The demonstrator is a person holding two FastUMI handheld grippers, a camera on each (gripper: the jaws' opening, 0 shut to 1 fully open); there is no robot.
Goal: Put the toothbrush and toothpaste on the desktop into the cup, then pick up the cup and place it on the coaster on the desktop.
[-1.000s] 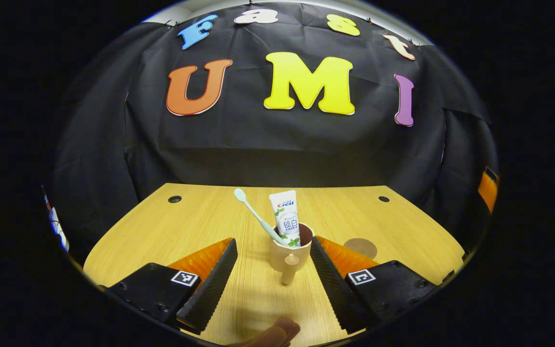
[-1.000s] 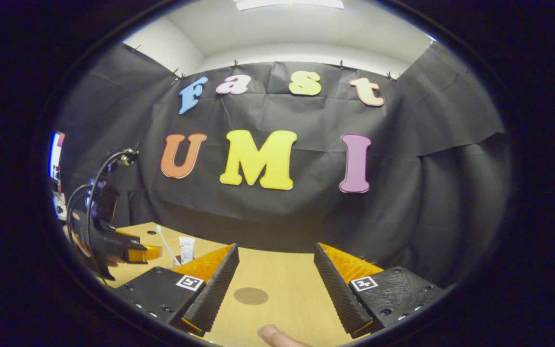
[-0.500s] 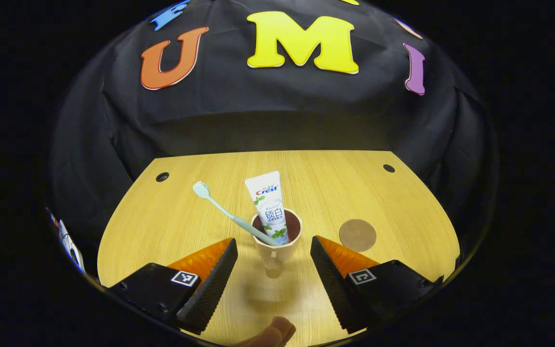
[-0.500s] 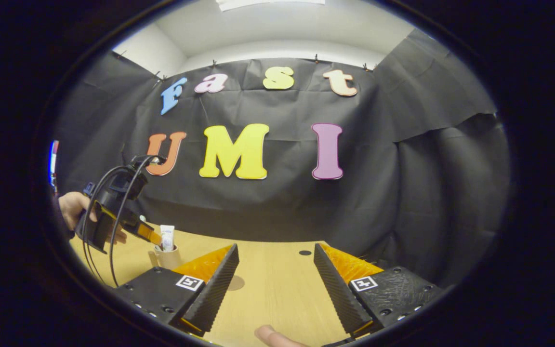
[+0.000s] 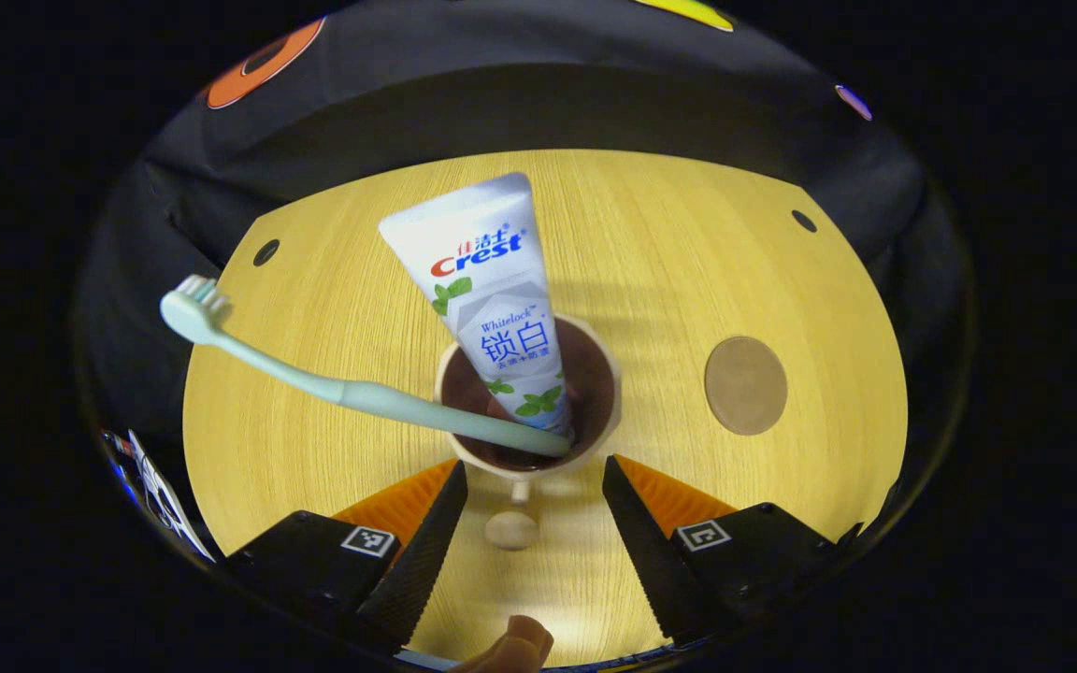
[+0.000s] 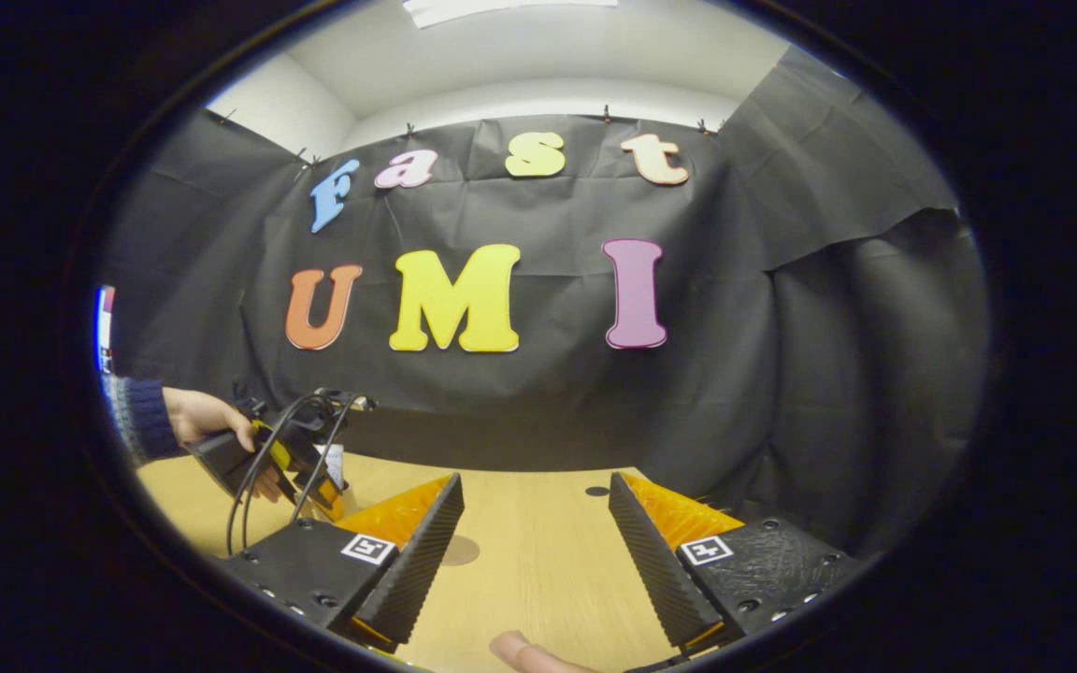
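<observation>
our left claw [image 5: 529, 523] hangs over the cup [image 5: 527, 397] with its fingers spread apart, one on each side of the cup's handle [image 5: 512, 525], neither touching it as far as we can tell. the handle is a short peg with a round knob that sticks out toward us from the near wall, right in the gap between the fingers. the cup stands upright on the table [image 5: 333, 243], pale outside and dark inside. the toothpaste [image 5: 492, 299] stands in it with its flat end up, leaning toward the far side, and the toothbrush [image 5: 333, 388] lies across the near rim with its head well out to the left.

we judge the cup stiff and light, but top-heavy with the long brush hanging out, so a tilt could tip the brush out or topple the cup. the knob is small and smooth and may twist in the grip; taking the near wall together with the peg, low and level, looks safer to us.

the coaster [image 5: 745, 385] lies flat to the right of the cup, apart from it.

our right claw [image 6: 534, 533] is held above the table's right part, fingers wide and empty, while a hand [image 6: 211, 421] in a dark sleeve holds the other tool at the left.
</observation>
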